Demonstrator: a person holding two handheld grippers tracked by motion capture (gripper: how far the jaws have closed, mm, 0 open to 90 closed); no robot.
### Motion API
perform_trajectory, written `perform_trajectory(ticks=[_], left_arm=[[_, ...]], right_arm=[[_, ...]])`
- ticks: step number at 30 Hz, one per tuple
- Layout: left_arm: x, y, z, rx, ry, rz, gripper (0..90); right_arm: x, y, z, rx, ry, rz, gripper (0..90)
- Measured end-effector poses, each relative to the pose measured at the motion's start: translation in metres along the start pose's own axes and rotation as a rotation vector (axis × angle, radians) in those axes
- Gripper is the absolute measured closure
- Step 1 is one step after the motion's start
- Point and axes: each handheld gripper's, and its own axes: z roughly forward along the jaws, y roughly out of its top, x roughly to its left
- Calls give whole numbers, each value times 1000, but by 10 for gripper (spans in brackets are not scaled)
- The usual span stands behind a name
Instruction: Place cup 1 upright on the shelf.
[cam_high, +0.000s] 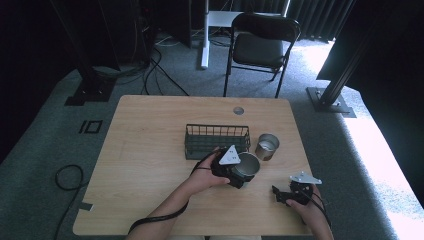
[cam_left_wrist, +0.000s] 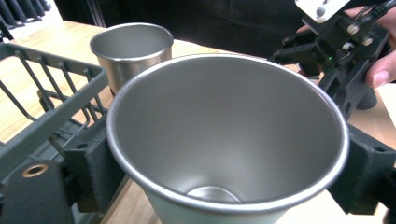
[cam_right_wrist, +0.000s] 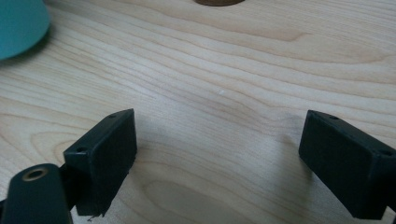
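Note:
My left gripper (cam_high: 239, 172) is shut on a metal cup (cam_high: 247, 165) with a teal outside, just in front of the wire rack (cam_high: 217, 141). In the left gripper view the cup (cam_left_wrist: 224, 140) is empty, its rim squeezed between the two black jaws. A second steel cup (cam_high: 267, 146) stands upright to the right of the rack, and shows behind the held one as the far cup (cam_left_wrist: 130, 51). My right gripper (cam_high: 281, 195) rests near the table's front right edge; its jaws stand wide apart over bare wood (cam_right_wrist: 219, 154), holding nothing.
The wooden table (cam_high: 150, 165) has a cable hole (cam_high: 238, 110) at the back. A black chair (cam_high: 262, 45) stands beyond the far edge. Cables trail from both grippers. In the left gripper view the right gripper (cam_left_wrist: 336, 51) and the hand holding it sit close behind the cup.

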Motion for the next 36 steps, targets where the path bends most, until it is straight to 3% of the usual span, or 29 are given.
perform_trajectory(ticks=[23,36], left_arm=[[1,25,-30,-54,10,7,137],[11,38,-53,-106,65,-10,136]], right_arm=[[0,0,0,1,-1,-2,109],[0,0,0,0,-1,-2,109]])
